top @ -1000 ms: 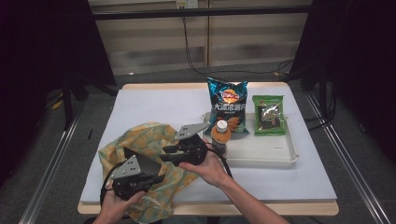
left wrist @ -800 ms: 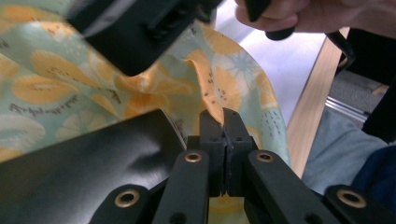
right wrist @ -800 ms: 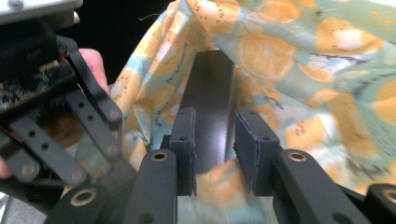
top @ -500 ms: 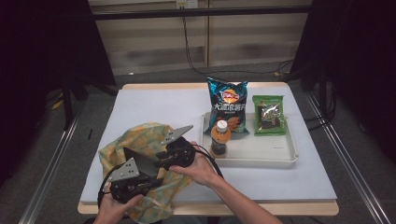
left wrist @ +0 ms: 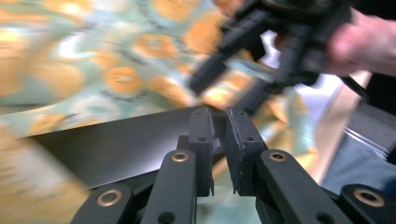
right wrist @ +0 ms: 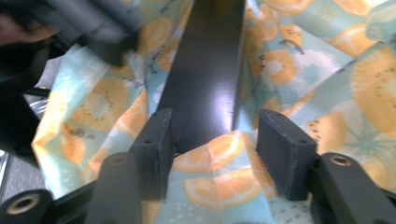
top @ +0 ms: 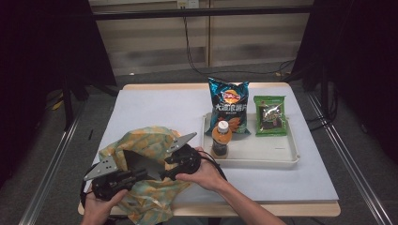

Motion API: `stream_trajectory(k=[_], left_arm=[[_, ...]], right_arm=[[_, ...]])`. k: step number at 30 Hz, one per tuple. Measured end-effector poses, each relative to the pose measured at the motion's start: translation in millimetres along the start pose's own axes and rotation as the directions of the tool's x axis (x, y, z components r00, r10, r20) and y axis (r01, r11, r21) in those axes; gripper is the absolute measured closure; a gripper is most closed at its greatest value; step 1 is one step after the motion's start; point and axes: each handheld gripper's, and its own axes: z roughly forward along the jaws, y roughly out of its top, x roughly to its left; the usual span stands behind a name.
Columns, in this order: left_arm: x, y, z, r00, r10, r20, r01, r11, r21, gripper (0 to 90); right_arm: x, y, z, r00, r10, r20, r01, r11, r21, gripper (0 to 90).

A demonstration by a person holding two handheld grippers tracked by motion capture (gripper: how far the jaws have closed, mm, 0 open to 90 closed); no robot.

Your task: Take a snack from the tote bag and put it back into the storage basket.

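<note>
High view: printed cloth bag (top: 143, 143) w/ orange-slice pattern, crumpled at the near-left corner of the table (top: 155, 108), close to the person's hands so both tools can work its mouth. A dark inner panel (top: 141, 164) shows where the cloth is spread, prob. the lining exposed as the mouth is pulled apart.

Left gripper view: left tool (left wrist: 219, 114) narrow, only a slim slot between the pads. The jaws have just been easing apart. The panel's edge meets the left-hand jaw, but whether any cloth is pinched in the slot cannot be told (motion blur).

Right gripper view: right tool (right wrist: 215, 130) wide, jaws just been opening. The dark panel and a fold of printed cloth lie between the pads, neither pressed. Judged: a grip on the rim is being let go or re-taken, not carried.

Farther out, right of the bag: white tray (top: 281, 157) w/ an orange-capped bottle (top: 220, 140) upright at its near-left corner, a blue chip packet (top: 228, 105) lying over its far edge, and a green packet (top: 271, 115) beside that. All are untouched and sit well within reach, likely staged as items for the bag.
</note>
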Motion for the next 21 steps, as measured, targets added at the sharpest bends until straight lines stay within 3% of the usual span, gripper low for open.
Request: stream_trajectory(k=[2,7,11,15,21], left_arm=[[6.0,-2.2,0.2,0.9998,-0.019,-0.011,0.019,0.9998,0.000,81.2],[8.0,-2.2,1.1,0.9995,-0.021,-0.022,0.021,0.9998,0.004,80.3],[9.2,-2.9,3.3,0.9991,-0.032,-0.028,0.032,0.9994,0.013,78.8],[10.4,-2.8,4.1,0.9989,-0.031,-0.035,0.032,0.9994,0.012,78.7],[10.0,-3.0,4.8,0.9988,-0.031,-0.038,0.032,0.9993,0.018,77.7]], right_arm=[[2.8,0.7,2.3,0.9998,-0.018,0.011,0.018,0.9998,0.003,38.7],[6.0,3.3,6.2,0.9993,-0.034,0.017,0.034,0.9994,0.004,36.2],[9.4,4.0,10.4,0.9989,-0.046,-0.005,0.046,0.9989,0.003,34.4],[14.9,1.4,19.1,0.9971,-0.076,0.009,0.076,0.9956,0.056,32.0],[10.4,-1.4,28.2,0.9966,-0.080,0.022,0.077,0.9931,0.089,30.3]])
